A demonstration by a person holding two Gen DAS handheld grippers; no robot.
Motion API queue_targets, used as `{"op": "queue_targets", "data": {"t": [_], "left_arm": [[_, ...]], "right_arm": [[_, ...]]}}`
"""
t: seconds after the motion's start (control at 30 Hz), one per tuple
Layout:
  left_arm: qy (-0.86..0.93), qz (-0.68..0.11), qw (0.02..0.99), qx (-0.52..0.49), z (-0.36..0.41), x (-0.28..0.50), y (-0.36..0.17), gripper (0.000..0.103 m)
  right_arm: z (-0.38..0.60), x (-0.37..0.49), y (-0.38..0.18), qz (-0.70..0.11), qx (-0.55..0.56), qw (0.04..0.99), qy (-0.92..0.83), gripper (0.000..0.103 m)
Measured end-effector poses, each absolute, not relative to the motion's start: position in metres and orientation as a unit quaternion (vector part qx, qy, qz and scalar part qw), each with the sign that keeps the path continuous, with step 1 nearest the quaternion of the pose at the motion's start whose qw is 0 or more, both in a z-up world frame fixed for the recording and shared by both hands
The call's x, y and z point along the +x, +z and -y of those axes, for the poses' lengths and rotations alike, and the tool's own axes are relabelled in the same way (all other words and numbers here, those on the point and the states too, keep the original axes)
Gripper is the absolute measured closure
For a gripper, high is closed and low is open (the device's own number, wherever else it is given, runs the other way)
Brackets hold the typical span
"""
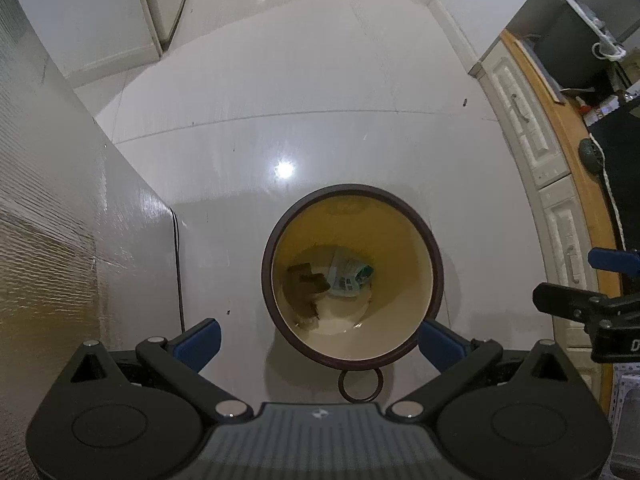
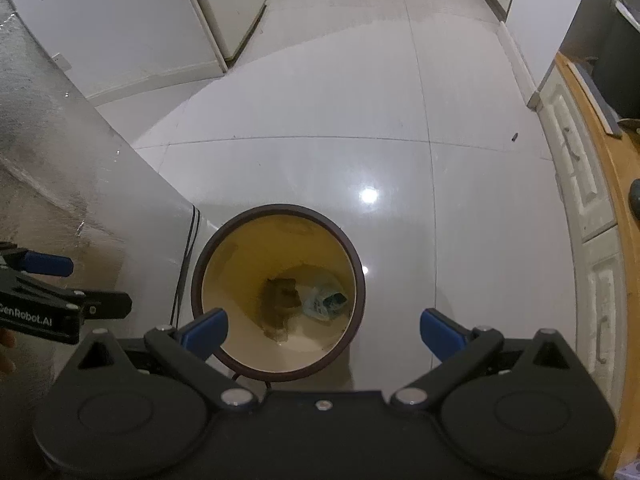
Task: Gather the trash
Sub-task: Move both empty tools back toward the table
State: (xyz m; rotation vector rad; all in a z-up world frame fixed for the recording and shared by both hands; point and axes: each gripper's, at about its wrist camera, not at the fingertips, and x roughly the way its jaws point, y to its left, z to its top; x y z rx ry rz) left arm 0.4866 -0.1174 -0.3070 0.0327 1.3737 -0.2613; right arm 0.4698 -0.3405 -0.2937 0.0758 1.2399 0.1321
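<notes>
Trash bin [image 1: 416, 216], brown rim, crumpled wrapper [image 1: 350, 276] at bottom

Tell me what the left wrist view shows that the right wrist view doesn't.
Only the left wrist view shows the dark ring handle on the bin's near rim, and cluttered items on the wooden countertop, including a white cable.

Only the right wrist view shows the printed label on the left gripper.

Both show the round brown-rimmed bin with a cream interior, holding a crumpled printed wrapper and brown scraps, on glossy white floor tiles, with both grippers' jaws open and empty.
</notes>
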Motion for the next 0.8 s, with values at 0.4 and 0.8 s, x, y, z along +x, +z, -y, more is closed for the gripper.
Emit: {"op": "queue_targets", "data": {"t": [0.4,0.8], "left_arm": [[-0.127,-0.589,0.798,0.021,0.121,0.455,-0.256,0.0],[-0.136,-0.511,0.848,0.035,0.121,0.411,-0.187,0.0]], "right_arm": [[0.346,0.44,-0.248,-0.542,0.013,0.838,0.06,0.0],[0.349,0.403,-0.187,-0.474,-0.004,0.878,0.065,0.0]]}}
